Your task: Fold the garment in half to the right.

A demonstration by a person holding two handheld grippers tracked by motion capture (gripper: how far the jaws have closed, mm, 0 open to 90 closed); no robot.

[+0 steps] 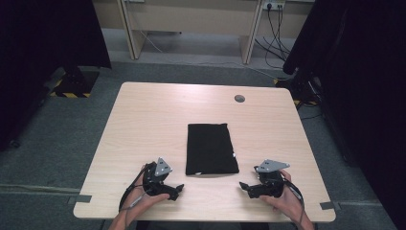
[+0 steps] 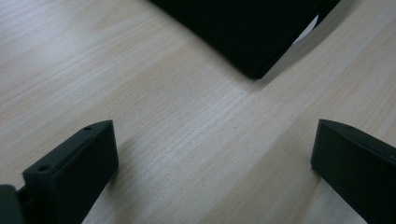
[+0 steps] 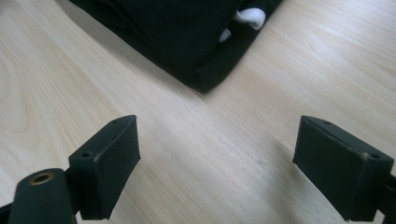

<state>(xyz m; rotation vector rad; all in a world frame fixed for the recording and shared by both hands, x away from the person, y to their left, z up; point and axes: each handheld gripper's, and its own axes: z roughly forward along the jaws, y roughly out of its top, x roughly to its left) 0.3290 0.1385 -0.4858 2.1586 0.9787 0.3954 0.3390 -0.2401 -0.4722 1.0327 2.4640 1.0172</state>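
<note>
A folded black cloth (image 1: 211, 149) lies flat in the centre of the frame on the light wooden table (image 1: 143, 124). The left gripper (image 1: 174, 190) rests low, at the lower left of the cloth, and the right gripper (image 1: 245, 187) at its lower right. Both are near the cloth's bottom corners without touching it, jaws spread wide and holding nothing. Around the table is grey floor (image 1: 43, 143), with dark curtains (image 1: 43, 33) at the upper sides.

Right gripper (image 3: 217, 161) with jaws wide apart over wooden desk (image 3: 224, 140), facing folded black cloth's (image 3: 187, 32) corner.
</note>
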